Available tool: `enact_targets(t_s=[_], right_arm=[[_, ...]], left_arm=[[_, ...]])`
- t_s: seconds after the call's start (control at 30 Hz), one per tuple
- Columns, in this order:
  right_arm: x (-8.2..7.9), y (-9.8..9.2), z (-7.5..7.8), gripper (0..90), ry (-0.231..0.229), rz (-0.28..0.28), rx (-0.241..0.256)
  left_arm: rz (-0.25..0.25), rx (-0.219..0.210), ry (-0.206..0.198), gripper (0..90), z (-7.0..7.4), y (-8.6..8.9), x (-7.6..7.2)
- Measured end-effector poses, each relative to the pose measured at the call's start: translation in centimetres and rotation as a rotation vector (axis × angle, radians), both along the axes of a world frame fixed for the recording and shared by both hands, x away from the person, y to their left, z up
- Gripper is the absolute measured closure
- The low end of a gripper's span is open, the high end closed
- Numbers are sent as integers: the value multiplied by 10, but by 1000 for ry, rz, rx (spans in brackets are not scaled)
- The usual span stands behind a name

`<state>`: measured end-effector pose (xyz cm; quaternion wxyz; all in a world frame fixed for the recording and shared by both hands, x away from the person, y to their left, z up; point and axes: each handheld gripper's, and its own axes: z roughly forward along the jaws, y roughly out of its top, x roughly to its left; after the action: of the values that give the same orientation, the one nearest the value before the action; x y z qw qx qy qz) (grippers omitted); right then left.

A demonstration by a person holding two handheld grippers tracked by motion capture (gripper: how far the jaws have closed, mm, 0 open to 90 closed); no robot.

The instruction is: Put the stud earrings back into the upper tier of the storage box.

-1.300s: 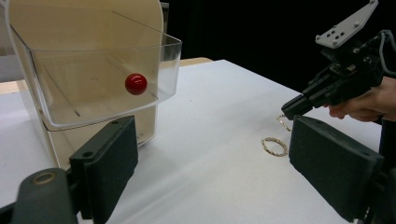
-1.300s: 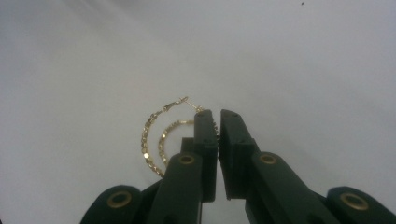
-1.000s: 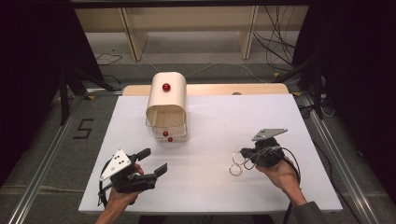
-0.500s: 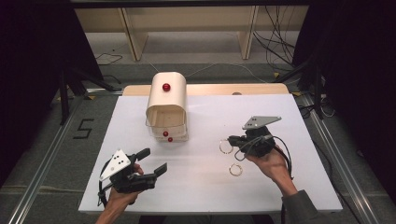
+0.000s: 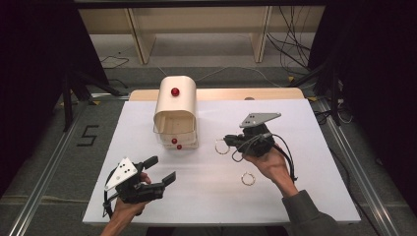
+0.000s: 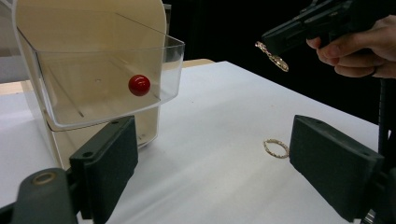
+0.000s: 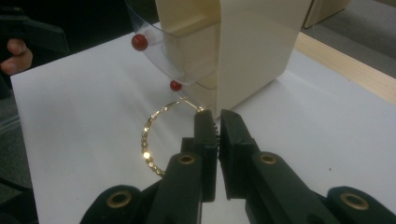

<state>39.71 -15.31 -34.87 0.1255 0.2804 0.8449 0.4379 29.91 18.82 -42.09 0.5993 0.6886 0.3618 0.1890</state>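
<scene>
High view: right tool (image 5: 227, 143) held over the white table (image 5: 305, 162), just right of the cream drawer box (image 5: 176, 105); its jaws are clamped on a gold hoop earring (image 5: 222, 146), which hangs off the tool tip near the box's open clear drawer (image 5: 176, 135). A second gold hoop (image 5: 248, 179) lies flat on the table, nearer the person, apart from the tool. Left tool (image 5: 160, 172) rests low at the front left of the table, jaws apart, holding nothing.

Right gripper view: the jaws nearly meet, pinching the earring (image 7: 152, 135) at the top of its ring; the part of the ring behind the jaws is hidden. The drawer (image 7: 173, 56) juts out above, its far end cut off by the frame. Two red knobs (image 7: 139, 42) show on the drawer fronts; the lower drawer is mostly hidden behind the upper one.

Left gripper view: the wide-open jaws frame the second hoop (image 6: 276, 148) on the table. The held earring (image 6: 272, 57) appears edge-on and slightly blurred under the right tool (image 6: 280, 39). The drawer (image 6: 98, 88) looks empty; the box top is cut off.
</scene>
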Motion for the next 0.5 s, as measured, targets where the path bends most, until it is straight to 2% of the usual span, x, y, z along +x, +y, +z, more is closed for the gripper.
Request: enact_targets(t_s=[0.5], right_arm=[[15,39,13,864,-21,41,9]], left_arm=[[1,-5,1,153,0,0,0]])
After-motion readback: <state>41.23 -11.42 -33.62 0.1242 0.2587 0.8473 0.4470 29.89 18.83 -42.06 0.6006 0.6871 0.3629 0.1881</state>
